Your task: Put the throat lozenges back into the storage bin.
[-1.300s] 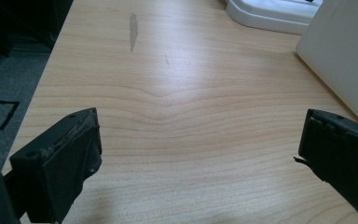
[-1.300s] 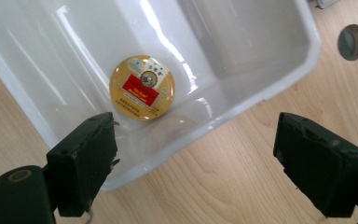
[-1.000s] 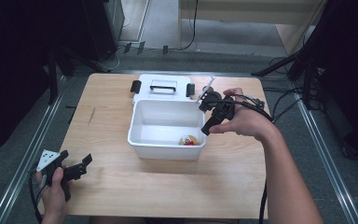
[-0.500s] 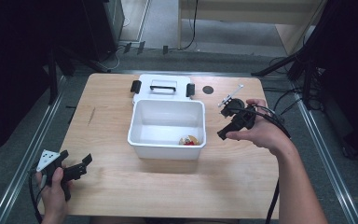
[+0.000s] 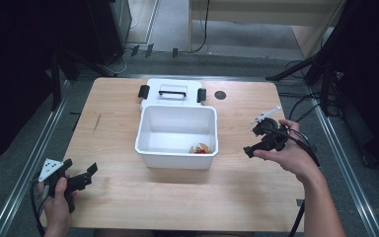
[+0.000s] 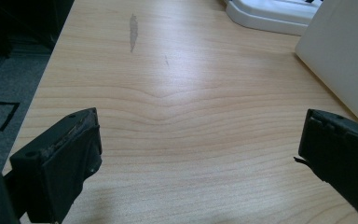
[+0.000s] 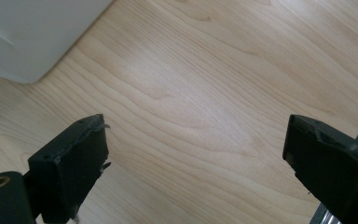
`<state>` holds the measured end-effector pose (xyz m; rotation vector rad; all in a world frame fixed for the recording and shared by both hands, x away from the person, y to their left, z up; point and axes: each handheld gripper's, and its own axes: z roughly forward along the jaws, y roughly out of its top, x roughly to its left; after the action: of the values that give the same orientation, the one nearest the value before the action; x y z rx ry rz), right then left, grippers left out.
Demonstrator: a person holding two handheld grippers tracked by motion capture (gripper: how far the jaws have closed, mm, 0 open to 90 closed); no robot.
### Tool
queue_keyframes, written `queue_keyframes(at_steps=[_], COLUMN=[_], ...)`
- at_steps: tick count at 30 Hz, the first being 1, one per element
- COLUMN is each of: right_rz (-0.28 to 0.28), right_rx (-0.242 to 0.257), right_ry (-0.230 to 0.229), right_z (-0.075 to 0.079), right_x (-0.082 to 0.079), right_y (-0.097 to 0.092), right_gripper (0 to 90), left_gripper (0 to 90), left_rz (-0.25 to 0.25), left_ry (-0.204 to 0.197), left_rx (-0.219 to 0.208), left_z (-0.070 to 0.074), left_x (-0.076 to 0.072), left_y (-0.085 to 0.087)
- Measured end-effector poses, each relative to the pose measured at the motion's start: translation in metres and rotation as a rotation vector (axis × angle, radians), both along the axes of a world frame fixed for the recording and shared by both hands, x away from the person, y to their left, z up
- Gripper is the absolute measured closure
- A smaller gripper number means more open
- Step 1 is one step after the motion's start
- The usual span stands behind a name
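An open white bin (image 5: 175, 159) stands mid-table with a small red and yellow object (image 5: 199, 148) lying on its floor near the front right corner. My right gripper (image 5: 250, 140) hovers low over the bare wood to the right of the bin. Its jaws have just been opening and stand open (image 7: 196, 149) with nothing between them. The bin's corner (image 7: 32, 32) shows at the upper left of the right gripper view. My left gripper (image 5: 81, 168) rests near the table's front left corner, open and empty (image 6: 200, 144), pointing toward the bin's side (image 6: 345, 56).
The bin's white lid (image 5: 172, 91), with a handle and black latches, lies flat just behind the bin. A small dark round spot (image 5: 220, 95) marks the table to the lid's right. Metal rails run along both table sides. Cables trail from each gripper.
My right hand has moved from above the bin's right rim out to the right and down toward the table, and its jaws have spread. The left hand has stayed put.
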<state>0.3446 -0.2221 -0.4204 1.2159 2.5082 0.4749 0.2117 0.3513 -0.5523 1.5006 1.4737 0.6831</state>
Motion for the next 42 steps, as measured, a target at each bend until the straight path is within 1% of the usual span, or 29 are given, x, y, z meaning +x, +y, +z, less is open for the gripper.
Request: queue_keyframes(at_steps=[3,4,9,14,16,19,21,25,27,28,30,32,38,39,42], right_rz=[-0.012,-0.027,-0.057,-0.092,-0.112,-0.127,-0.132,-0.161,-0.174,-0.18,-0.196,-0.213,-0.249,-0.255,-0.297], right_rx=[0.014,0.023,0.059,0.1,0.117,0.14,0.162,0.198,0.216,0.223,0.249,0.275,0.331,0.339,0.365], right_ry=[-0.019,-0.025,-0.042,-0.089,-0.109,-0.133,-0.145,-0.171,-0.179,-0.191,-0.207,-0.233,-0.297,-0.301,-0.322], right_z=[-0.007,-0.01,-0.026,-0.042,-0.048,-0.058,-0.065,-0.078,-0.084,-0.086,-0.091,-0.097,-0.111,-0.113,-0.118], right_x=[-0.006,-0.009,-0.019,-0.031,-0.036,-0.043,-0.048,-0.056,-0.061,-0.063,-0.068,-0.073,-0.09,-0.091,-0.098], right_y=[-0.01,-0.014,-0.031,-0.048,-0.053,-0.059,-0.063,-0.071,-0.075,-0.077,-0.081,-0.086,-0.098,-0.1,-0.109], right_gripper=[5.8,5.6,2.6,2.6,2.6,2.6,2.6,2.6,2.6,2.6,2.6,2.7,3.1,3.1,3.1], left_gripper=[0.0,0.0,0.0,0.0,0.0,0.0,0.0,0.0,0.0,0.0,0.0,0.0,0.0,0.0,0.0], left_rz=[-0.004,-0.004,-0.002,-0.002,-0.002,-0.002,-0.002,-0.006,-0.006,-0.005,-0.004,-0.003,-0.004,-0.002,0.002], left_ry=[0.0,0.0,-0.001,0.001,0.001,-0.001,0.0,0.001,0.002,0.001,0.002,0.0,0.0,-0.001,-0.004], left_rx=[0.0,0.0,-0.002,0.001,0.0,0.0,0.001,0.001,0.0,-0.001,0.0,-0.002,0.0,-0.002,-0.006], left_z=[0.0,0.0,0.0,0.0,0.0,0.0,0.0,0.0,0.0,0.0,0.0,0.0,0.0,0.0,0.0], left_x=[0.0,0.0,0.0,0.0,0.0,0.0,-0.001,-0.001,-0.001,-0.001,-0.001,-0.001,-0.001,-0.001,-0.001], left_y=[0.0,0.0,0.0,0.0,0.0,0.0,0.0,0.0,0.0,0.0,0.0,-0.001,-0.001,-0.001,-0.001])
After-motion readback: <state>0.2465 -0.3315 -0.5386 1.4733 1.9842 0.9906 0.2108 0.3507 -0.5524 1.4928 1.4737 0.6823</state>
